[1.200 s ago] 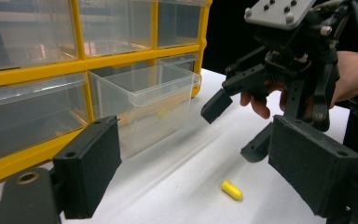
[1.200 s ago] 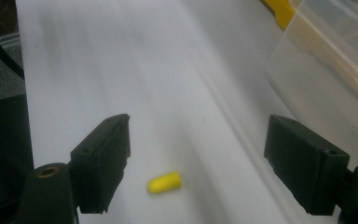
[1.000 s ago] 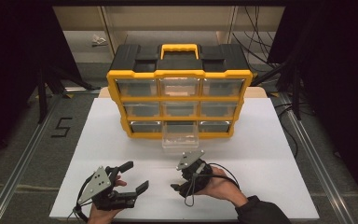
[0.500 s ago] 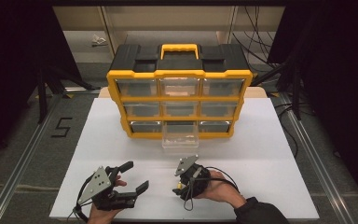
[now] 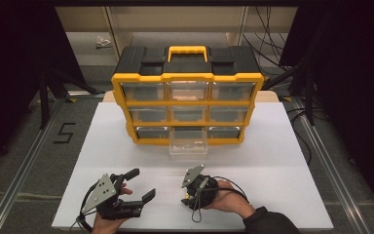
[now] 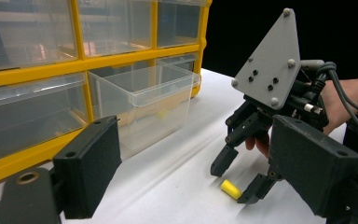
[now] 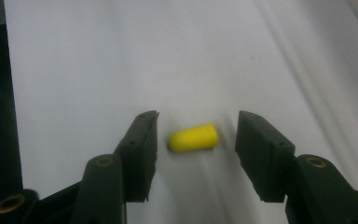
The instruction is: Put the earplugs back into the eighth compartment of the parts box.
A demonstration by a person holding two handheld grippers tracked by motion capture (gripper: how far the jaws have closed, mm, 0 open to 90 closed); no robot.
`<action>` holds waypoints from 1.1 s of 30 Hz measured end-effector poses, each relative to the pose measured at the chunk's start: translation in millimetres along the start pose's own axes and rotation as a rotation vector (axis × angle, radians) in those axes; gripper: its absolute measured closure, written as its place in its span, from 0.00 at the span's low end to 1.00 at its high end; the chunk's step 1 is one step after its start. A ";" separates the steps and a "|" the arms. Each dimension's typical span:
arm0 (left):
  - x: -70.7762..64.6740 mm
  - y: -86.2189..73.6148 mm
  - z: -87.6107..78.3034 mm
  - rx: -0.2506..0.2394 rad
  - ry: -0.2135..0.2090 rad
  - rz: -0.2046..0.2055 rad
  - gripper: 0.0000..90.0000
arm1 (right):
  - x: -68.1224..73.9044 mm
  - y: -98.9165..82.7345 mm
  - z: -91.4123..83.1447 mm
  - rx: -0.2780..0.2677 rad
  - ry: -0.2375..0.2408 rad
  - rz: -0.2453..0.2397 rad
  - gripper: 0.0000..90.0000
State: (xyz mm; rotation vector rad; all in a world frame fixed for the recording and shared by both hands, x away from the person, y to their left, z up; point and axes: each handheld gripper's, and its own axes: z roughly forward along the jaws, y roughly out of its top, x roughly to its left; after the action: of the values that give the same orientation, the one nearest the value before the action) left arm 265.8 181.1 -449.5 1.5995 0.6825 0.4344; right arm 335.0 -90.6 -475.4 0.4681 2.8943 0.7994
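1. One yellow foam earplug (image 7: 193,137) lies on the white counter (image 5: 292,156), between the jaws of the right gripper (image 7: 196,140); in the left gripper view it rests on the counter just beside that gripper's lower jaw tip.
2. There are two grippers. The left gripper (image 5: 139,187) sits at about 7 o'clock on the counter in the high view, the right one at about 6 o'clock.
3. One yellow-and-black drawer cabinet (image 5: 187,80) stands at 12 o'clock, with nine clear drawers in three rows of three. One of them, the bottom middle drawer (image 5: 188,144), is pulled out toward the person.
4. Left gripper: its jaws stand wide apart with nothing between them.
5. Right gripper: its jaws stand at a middling gap with the earplug between them, a sliver of counter showing on each side, so the pads are not pressing on it.
6. Against the earlier high views, the right gripper's jaws have just been closing around the earplug. The gripper has tipped a little further down over the spot, while the left gripper sits where it was. The cabinet and the pulled-out drawer are unchanged.
7. From the high view the earplug is covered by the right gripper. Small yellowish pieces lie in the pulled-out drawer, too blurred through the plastic to count. The contents of the other drawers are hard to make out.
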 end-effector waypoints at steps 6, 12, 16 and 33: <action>0.0 0.0 0.0 0.000 0.000 0.000 0.18 | 1.0 -0.1 0.6 -0.001 0.017 -0.019 0.65; 0.1 0.1 -0.1 -0.001 0.000 -0.001 0.18 | 2.2 0.1 -0.1 0.005 0.030 -0.014 0.73; 0.0 0.1 0.0 -0.001 0.000 0.000 0.18 | 0.7 0.3 -1.8 -0.006 0.016 -0.021 0.76; 0.1 0.1 -0.2 -0.001 0.001 -0.001 0.18 | -9.0 2.6 -23.3 -0.127 -0.041 0.031 0.76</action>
State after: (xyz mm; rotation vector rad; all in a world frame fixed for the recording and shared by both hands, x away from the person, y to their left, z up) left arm 265.8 181.3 -449.3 1.5978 0.6835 0.4344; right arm 340.0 -102.6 -453.9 0.5098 2.7848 0.9591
